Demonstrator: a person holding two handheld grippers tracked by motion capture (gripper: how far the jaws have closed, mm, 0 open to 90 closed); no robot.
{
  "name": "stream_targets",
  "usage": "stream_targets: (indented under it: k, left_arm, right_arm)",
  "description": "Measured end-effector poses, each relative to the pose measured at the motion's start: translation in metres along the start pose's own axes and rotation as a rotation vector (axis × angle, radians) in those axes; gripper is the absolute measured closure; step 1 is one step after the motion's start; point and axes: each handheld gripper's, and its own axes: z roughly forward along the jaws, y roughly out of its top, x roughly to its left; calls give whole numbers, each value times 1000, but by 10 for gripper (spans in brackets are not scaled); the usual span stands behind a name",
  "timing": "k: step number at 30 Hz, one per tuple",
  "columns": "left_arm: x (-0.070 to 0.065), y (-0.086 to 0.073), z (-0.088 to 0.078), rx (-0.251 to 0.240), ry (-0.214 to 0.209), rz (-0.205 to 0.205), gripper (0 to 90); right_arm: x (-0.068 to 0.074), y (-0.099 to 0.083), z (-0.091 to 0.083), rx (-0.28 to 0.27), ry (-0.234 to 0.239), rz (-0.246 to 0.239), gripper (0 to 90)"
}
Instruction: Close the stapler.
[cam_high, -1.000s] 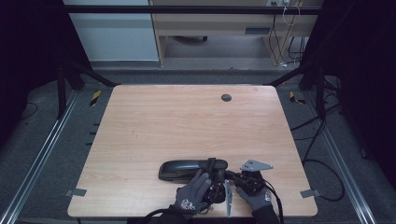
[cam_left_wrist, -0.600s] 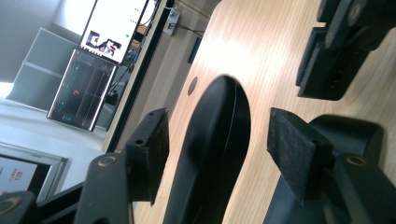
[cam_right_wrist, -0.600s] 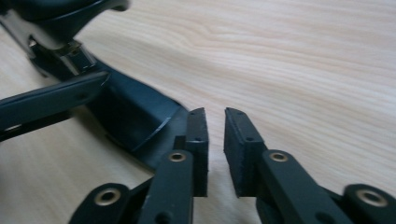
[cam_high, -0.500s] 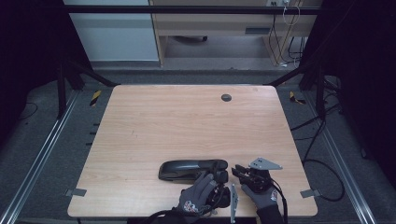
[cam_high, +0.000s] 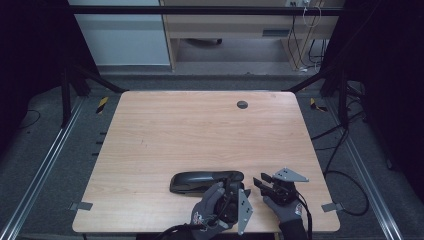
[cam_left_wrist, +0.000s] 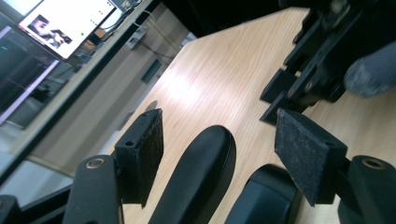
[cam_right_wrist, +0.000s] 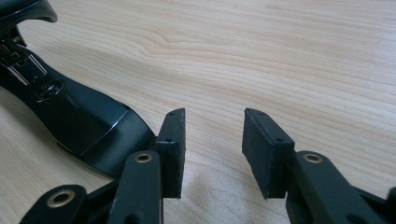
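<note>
Releasing: both grippers have just been opening, letting the black stapler (cam_high: 206, 181) rest.
Left gripper (cam_left_wrist: 219, 158): wide, straddling the stapler's arm untouched.
Right gripper (cam_right_wrist: 212, 149): wide, empty.
Stapler: lower centre, flat on the table (cam_high: 200, 135).

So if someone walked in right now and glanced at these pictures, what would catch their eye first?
Probably the long glossy black stapler lying near the front edge of the pale wooden table. Right behind it, two gloved hands hold black two-jaw grippers: the left gripper has just opened, its pads clear of the stapler's arm, and the right gripper has also just opened, with bare wood between its pads.
</note>
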Motion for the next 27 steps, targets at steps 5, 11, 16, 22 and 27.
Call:
stream_targets:
  k: [5, 11, 16, 22, 27]
  left_arm:
    - [12, -2, -6, -24, -49, -68, 323]
    - [27, -12, -16, -58, -120, -135, 319]
    - [43, -22, -22, -75, -169, -186, 325]
    - [65, -32, -31, -94, -204, -225, 335]
    - [82, -40, -41, -100, -199, -266, 340]
  right_arm:
    - [0, 0, -1, -1, -5, -7, 607]
    - [-1, 1, -1, -8, -8, -11, 610]
    - [0, 1, -1, -6, -12, -8, 612]
    - [0, 1, -2, -8, -11, -10, 616]
    - [1, 4, -4, -26, -9, -14, 631]
